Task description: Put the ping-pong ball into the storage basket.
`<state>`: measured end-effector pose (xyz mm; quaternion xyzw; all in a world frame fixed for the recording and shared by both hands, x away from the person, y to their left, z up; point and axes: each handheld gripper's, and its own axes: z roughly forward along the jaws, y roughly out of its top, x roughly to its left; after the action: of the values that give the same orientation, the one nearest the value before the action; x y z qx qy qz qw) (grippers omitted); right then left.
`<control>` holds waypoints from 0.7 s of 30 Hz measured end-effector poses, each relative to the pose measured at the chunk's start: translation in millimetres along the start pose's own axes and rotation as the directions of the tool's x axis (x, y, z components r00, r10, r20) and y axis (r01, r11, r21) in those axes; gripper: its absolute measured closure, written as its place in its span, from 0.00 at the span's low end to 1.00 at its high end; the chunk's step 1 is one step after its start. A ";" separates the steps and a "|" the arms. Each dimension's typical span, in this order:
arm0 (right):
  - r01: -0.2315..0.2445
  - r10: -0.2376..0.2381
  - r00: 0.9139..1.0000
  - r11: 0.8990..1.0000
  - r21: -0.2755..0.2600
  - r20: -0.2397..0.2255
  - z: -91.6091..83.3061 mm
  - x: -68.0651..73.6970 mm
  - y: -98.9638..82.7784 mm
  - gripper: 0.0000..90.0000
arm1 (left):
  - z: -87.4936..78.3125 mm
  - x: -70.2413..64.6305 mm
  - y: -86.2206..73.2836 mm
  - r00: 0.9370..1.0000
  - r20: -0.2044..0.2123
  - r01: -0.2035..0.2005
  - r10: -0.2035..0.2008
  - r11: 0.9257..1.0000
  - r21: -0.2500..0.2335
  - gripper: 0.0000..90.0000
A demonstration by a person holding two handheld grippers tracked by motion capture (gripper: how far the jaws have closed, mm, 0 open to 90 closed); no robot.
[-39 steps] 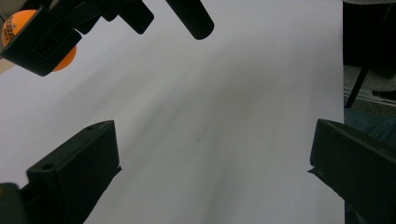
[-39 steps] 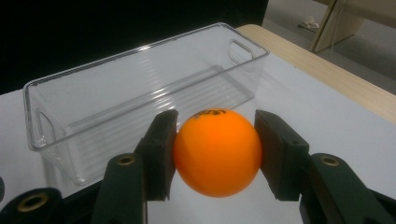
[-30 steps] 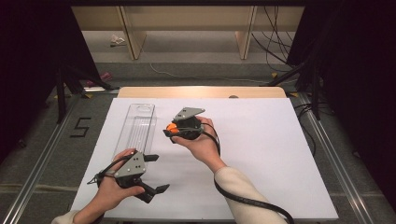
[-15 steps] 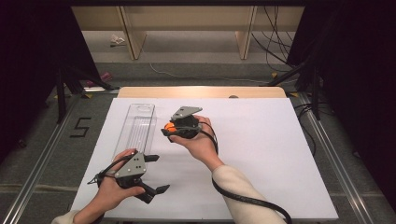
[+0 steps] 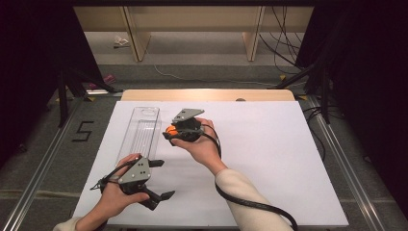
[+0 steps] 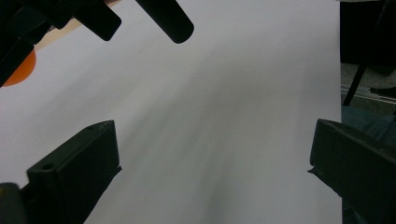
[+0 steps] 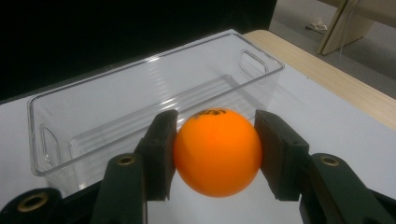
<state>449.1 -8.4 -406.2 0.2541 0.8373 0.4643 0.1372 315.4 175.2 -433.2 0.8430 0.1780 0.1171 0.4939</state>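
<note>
Your right hand-held gripper (image 7: pixel 215 154) grasps the orange ball (image 7: pixel 217 151), with 1 black pad pressed on each side of it and the printed mark on the ball facing up. In the high view you hold that right hand-held gripper (image 5: pixel 169 133) above the white table (image 5: pixel 269 159), toward its far edge and left of its middle, and the orange ball (image 5: pixel 170 129) sits just beside the right long wall of the clear plastic bin (image 5: pixel 139 132). The bin lies lengthwise along the table's left edge, and in the right gripper view its open top (image 7: pixel 140 88) lies right behind the ball. Your left hand-held gripper (image 5: pixel 155 179) rests near the table's near-left corner, released, its 2 jaws standing wide apart with only bare table (image 6: pixel 210 140) between them.
</note>
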 end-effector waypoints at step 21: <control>0.007 -0.007 1.000 1.000 0.005 -0.010 8.3 2.2 7.3 0.57 | 0.1 -0.5 0.2 1.000 0.004 -0.008 0.008 1.000 0.003 0.01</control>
<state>453.3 1.9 -404.4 0.2492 0.8400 0.4628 0.1342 315.0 174.8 -433.0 0.8448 0.1740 0.1171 0.4923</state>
